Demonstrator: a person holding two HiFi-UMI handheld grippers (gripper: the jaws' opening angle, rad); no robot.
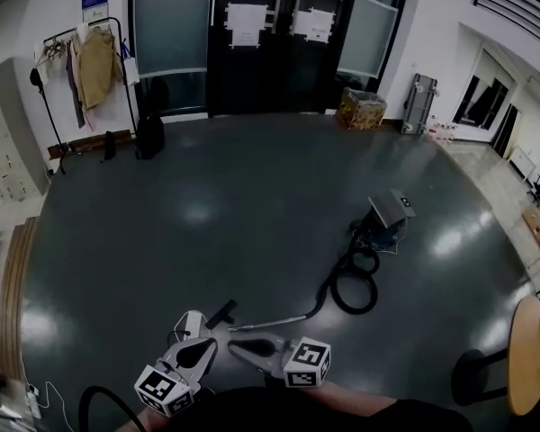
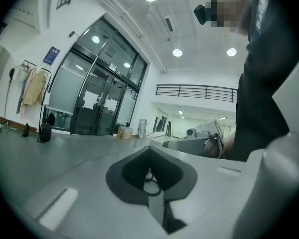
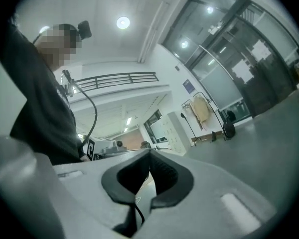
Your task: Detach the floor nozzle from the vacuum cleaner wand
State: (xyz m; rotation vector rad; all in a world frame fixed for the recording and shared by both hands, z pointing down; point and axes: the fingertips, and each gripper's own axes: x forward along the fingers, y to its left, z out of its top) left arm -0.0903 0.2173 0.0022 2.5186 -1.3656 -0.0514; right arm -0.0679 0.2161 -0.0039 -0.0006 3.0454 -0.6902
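Both empty, jaws together: left gripper (image 2: pixel 150 151) and right gripper (image 3: pixel 150 153) above small black floor nozzle (image 1: pixel 221 313), silver wand (image 1: pixel 279 321); no grasp yet, so open, descend.

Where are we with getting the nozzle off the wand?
Done, apparently: the nozzle lies on the floor beside the wand end, though a clean gap is hard to confirm. In hand: nothing; left gripper and right gripper are shut and empty. Left: probably only a check.

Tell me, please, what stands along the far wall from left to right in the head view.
Coat rack with hanging clothes → black bag → dark glass doors → brown box → grey upright case.
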